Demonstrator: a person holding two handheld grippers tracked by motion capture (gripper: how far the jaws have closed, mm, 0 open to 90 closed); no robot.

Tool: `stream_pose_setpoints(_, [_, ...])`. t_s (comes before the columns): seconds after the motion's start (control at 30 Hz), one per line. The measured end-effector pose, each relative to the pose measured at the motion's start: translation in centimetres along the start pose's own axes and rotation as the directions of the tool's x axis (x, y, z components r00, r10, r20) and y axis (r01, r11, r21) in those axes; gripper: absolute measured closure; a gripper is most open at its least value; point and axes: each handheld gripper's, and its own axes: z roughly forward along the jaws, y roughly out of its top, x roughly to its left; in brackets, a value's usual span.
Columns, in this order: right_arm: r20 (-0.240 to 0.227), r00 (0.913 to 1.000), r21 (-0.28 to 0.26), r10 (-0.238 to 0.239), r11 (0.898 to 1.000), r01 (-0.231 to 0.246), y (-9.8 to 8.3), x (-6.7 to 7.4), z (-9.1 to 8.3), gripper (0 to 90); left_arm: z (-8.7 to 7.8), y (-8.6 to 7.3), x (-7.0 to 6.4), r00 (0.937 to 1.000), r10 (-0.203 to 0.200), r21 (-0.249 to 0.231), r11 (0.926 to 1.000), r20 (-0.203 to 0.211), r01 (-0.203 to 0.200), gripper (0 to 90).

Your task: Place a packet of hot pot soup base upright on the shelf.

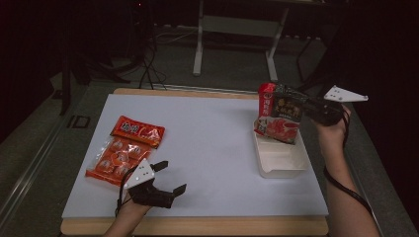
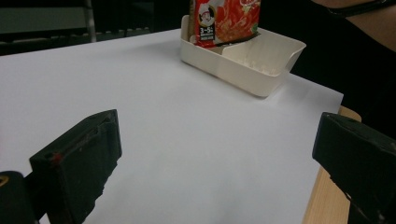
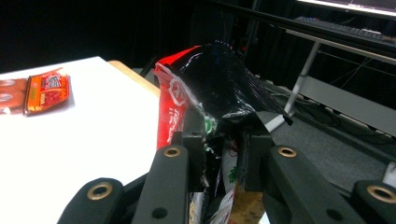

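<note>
My right gripper's (image 1: 307, 106) jaws were clamped on the crumpled top of a red and black food packet (image 1: 279, 113), which stood with its lower end in the far compartment of a white divided tray (image 1: 281, 159). From the right gripper view I could not read the packet's print; the black jaws covered its lower part. My left gripper (image 1: 170, 177) hovered over the white sheet (image 1: 207, 148), jaws wide apart with nothing between them. An orange bag of wrapped sweets (image 1: 123, 148) lay flat near it; its lettering was too small to read.
</note>
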Motion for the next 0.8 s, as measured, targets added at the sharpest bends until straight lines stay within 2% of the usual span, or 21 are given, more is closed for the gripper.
stream_pose_setpoints(0.13, [0.006, 1.0000, 0.008, 0.001, 1.000, -0.001, 0.0, 0.0, 0.0, 76.5, 0.0, 0.0, 0.0, 1.0000, -0.003, -0.001, 1.0000, 0.005, 0.003, 1.9])
stream_pose_setpoints(0.37, [-0.019, 0.9998, 0.022, -0.004, 1.000, 0.004, -0.4, 0.2, 0.8, 76.2, 0.2, 0.0, 0.0, 0.9999, -0.008, 0.004, 1.0000, 0.008, 0.008, 1.9])
stream_pose_setpoints(0.53, [-0.046, 0.9989, 0.031, 0.013, 0.999, -0.011, -1.1, 0.4, 1.4, 75.5, 0.1, 0.0, 0.1, 0.9999, -0.014, 0.001, 0.9999, 0.009, 0.014, 1.9])
stream_pose_setpoints(0.8, [-0.064, 0.9970, 0.014, 0.043, 0.999, -0.043, -2.1, 0.3, 1.0, 74.9, 0.2, -0.1, 0.1, 0.9998, -0.015, 0.007, 0.9999, 0.010, 0.015, 1.9])
